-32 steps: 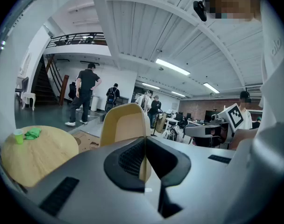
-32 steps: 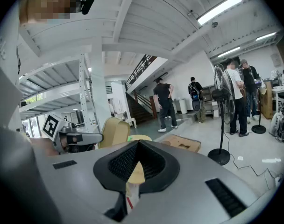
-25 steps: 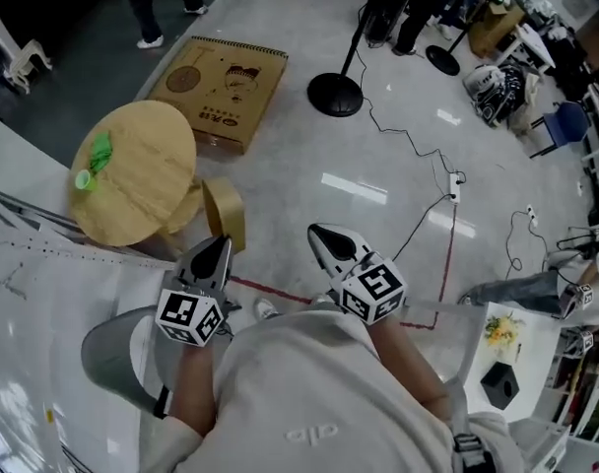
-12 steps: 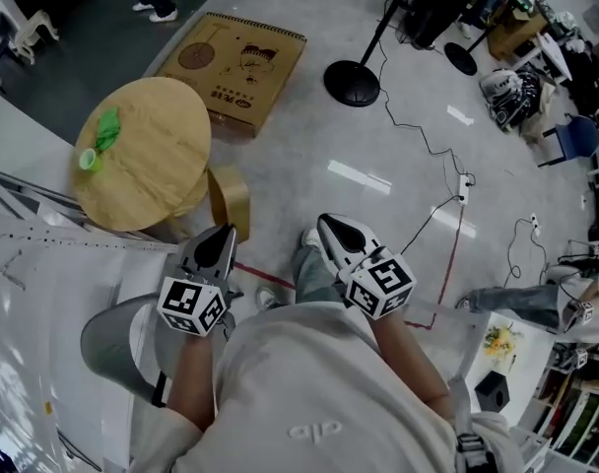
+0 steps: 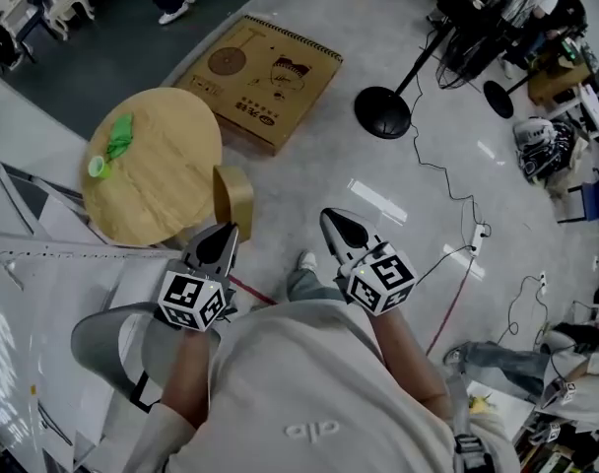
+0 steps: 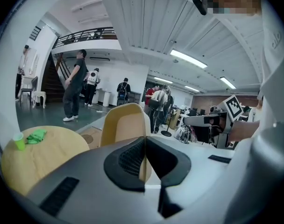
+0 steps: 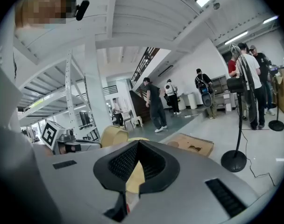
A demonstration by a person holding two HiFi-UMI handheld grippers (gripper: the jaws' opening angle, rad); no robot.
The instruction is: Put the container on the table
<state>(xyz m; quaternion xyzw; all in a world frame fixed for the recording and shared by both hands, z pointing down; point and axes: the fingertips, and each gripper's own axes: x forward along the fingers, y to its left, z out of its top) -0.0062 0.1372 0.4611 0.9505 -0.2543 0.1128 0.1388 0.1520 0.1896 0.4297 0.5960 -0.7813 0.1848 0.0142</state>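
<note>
A tan open container (image 5: 235, 197) hangs just past the round wooden table's (image 5: 171, 190) right edge. My left gripper (image 5: 224, 236) is shut on its thin wall. In the left gripper view the container (image 6: 125, 127) rises right behind the closed jaws (image 6: 145, 143), its wall edge pinched between them, with the table (image 6: 39, 155) low at the left. My right gripper (image 5: 331, 221) is held beside the left one over the floor, shut, with nothing in it. The right gripper view shows its jaws (image 7: 138, 146) together and the container (image 7: 113, 135) off to the left.
A small green cup (image 5: 98, 168) and a crumpled green item (image 5: 120, 136) lie at the table's left side. A flat cardboard box (image 5: 270, 67) lies on the floor beyond the table. A stand's round black base (image 5: 383, 112) and cables are at the right. People stand further off.
The table, box and stand have shifted right and lower in the head view, so I have come closer to the table. Both grippers keep their pose, the left still holding the container.
</note>
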